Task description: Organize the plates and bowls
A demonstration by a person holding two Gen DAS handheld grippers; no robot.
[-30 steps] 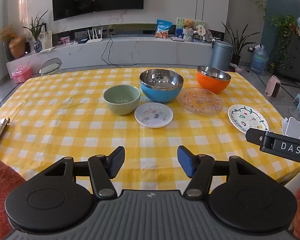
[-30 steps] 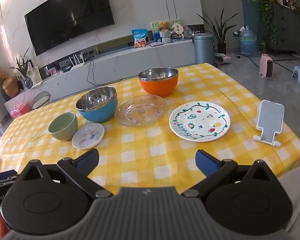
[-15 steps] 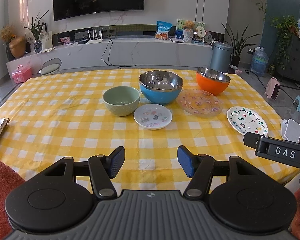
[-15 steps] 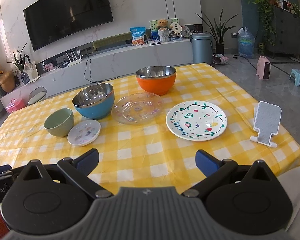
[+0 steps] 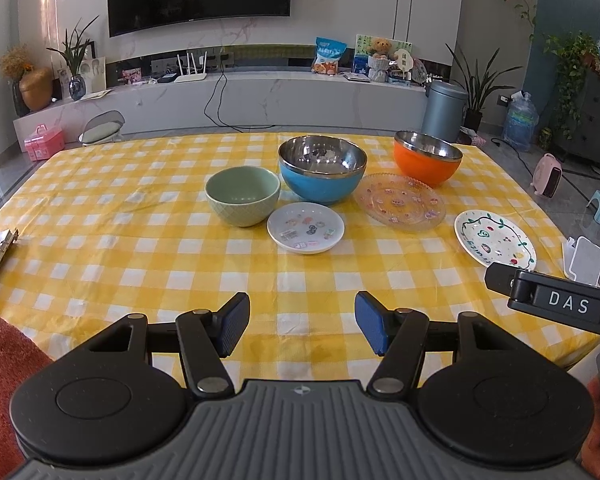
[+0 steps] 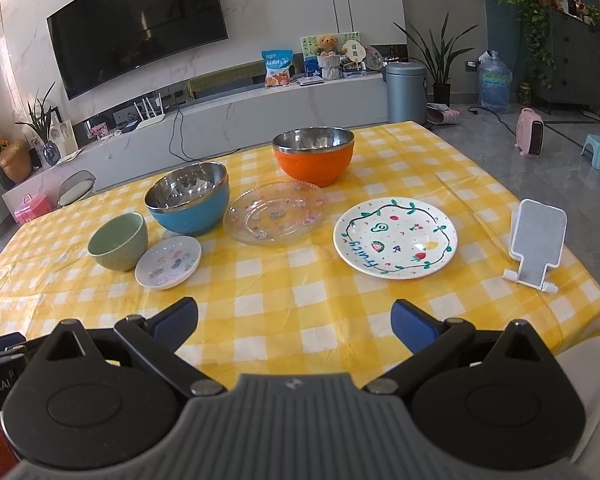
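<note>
Both grippers, left & right, empty w/ fingers apart, hang over tabletop edge; glass plate sits just right of blue bowl, probably brittle & slick, so pinch at rim

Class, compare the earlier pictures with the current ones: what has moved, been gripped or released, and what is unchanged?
Only the cameras drifted a little: the dishes sit slightly lower in both views. Nothing was gripped or released. The left gripper and right gripper stay open, and the bowls and plates stay put.
</note>
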